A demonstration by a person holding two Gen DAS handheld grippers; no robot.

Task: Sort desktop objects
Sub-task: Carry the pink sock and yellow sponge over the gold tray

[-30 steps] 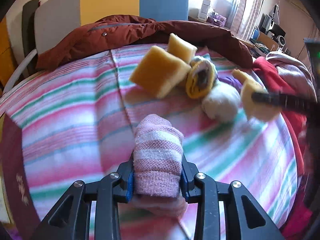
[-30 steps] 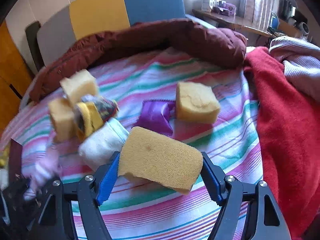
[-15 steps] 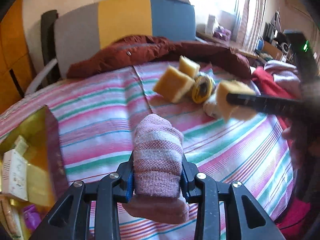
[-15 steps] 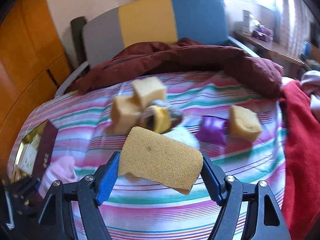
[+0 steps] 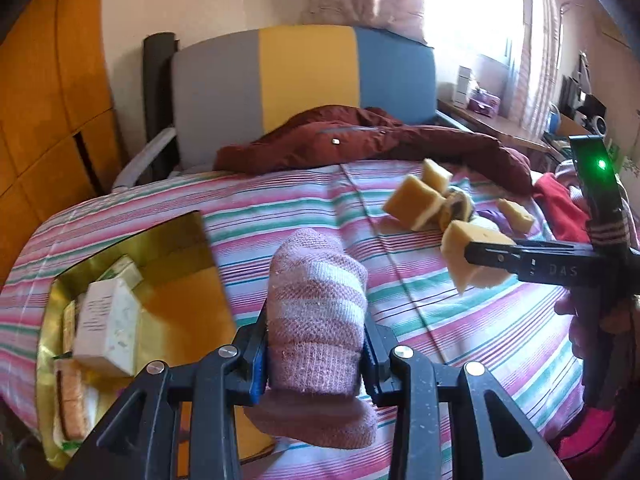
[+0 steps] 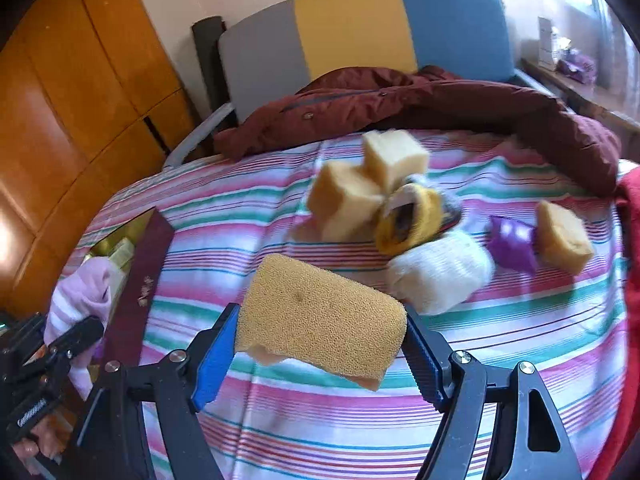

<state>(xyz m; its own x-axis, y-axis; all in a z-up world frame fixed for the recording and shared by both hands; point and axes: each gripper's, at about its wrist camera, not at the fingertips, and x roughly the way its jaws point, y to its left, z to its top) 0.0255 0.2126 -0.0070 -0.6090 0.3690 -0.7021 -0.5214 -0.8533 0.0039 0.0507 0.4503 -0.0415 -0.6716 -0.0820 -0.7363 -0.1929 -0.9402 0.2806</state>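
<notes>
I am clamping the pink sock [image 5: 316,320] in my left gripper [image 5: 314,356] and squeezing the sponge [image 6: 320,316] in my right gripper [image 6: 316,344], carrying both toward the gold box [image 5: 132,240] at nine o'clock because sorted things are gathering there.

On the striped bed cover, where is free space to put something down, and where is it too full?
Free: the striped cover between the gold box and the pile of sponges, and the near strip in front of the white sock. Crowded: around the sponges, rolled socks and purple packet.
</notes>
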